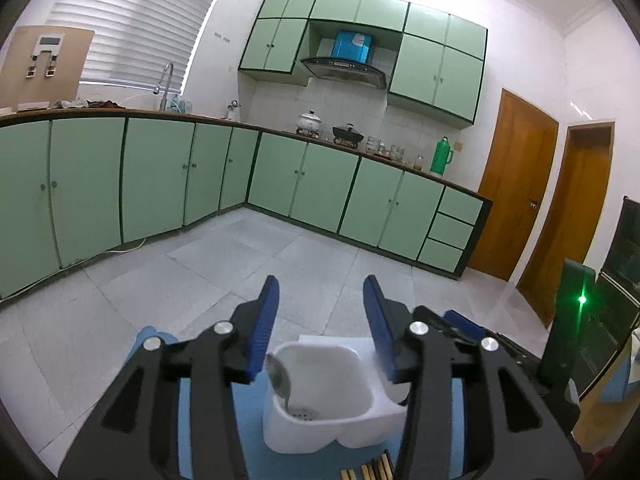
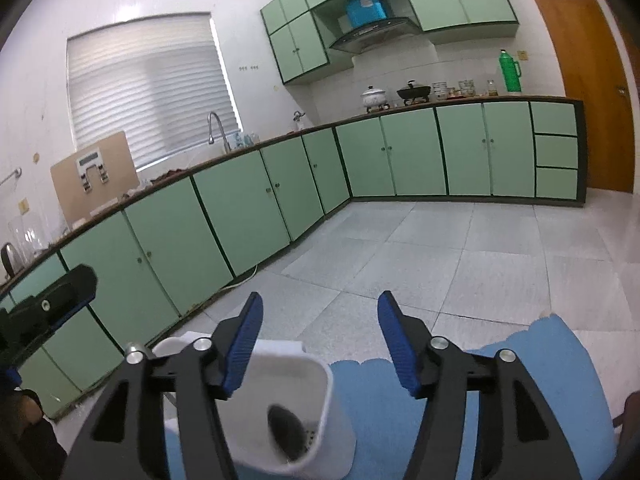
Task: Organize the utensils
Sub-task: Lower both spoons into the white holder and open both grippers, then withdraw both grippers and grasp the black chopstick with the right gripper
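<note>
Left wrist view: a spoon [image 1: 279,380] already stands in the white utensil holder [image 1: 320,432] at lower centre, while chopsticks [image 1: 372,471] at the bottom edge still wait. Both the left gripper [image 1: 320,322] and right gripper [image 2: 320,346] hold nothing, jaws apart.

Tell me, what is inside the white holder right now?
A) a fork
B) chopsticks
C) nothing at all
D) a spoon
D: a metal spoon leans inside the white holder, its bowl up against the rim, and the chopsticks lie outside it on the blue mat.
</note>
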A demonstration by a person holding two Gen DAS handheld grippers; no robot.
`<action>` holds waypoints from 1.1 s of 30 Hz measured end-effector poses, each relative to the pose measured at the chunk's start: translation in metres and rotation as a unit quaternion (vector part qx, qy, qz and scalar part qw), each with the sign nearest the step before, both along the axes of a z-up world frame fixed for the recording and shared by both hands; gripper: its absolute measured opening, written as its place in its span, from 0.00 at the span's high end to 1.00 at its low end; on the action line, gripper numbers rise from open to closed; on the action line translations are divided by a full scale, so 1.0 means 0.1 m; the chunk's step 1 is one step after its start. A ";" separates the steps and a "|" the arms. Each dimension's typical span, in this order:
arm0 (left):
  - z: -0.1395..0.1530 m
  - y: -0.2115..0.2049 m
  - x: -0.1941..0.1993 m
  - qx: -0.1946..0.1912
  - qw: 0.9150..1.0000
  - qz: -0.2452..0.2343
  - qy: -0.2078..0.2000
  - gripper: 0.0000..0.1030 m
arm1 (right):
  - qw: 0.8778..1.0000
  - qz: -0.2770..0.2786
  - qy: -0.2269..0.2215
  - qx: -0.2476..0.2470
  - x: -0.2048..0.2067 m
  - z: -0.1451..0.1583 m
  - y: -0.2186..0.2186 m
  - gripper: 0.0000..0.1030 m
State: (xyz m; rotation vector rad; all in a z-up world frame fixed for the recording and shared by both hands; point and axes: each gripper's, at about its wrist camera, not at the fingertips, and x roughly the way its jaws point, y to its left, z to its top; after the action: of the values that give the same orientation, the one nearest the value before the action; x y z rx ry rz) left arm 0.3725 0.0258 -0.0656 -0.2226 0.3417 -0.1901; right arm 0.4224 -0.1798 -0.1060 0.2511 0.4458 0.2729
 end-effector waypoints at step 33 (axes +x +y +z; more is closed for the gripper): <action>-1.44 0.35 -2.06 0.077 0.970 0.006 0.232 0.24 | 0.978 0.023 0.203 -0.036 -2.44 -0.97 -0.20 0.25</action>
State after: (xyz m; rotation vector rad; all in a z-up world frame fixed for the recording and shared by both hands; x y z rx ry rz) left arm 0.1661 0.0611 -0.2095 -0.1123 0.8181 -0.0962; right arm 0.1786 -0.1997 -0.2031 0.2259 0.8649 0.2510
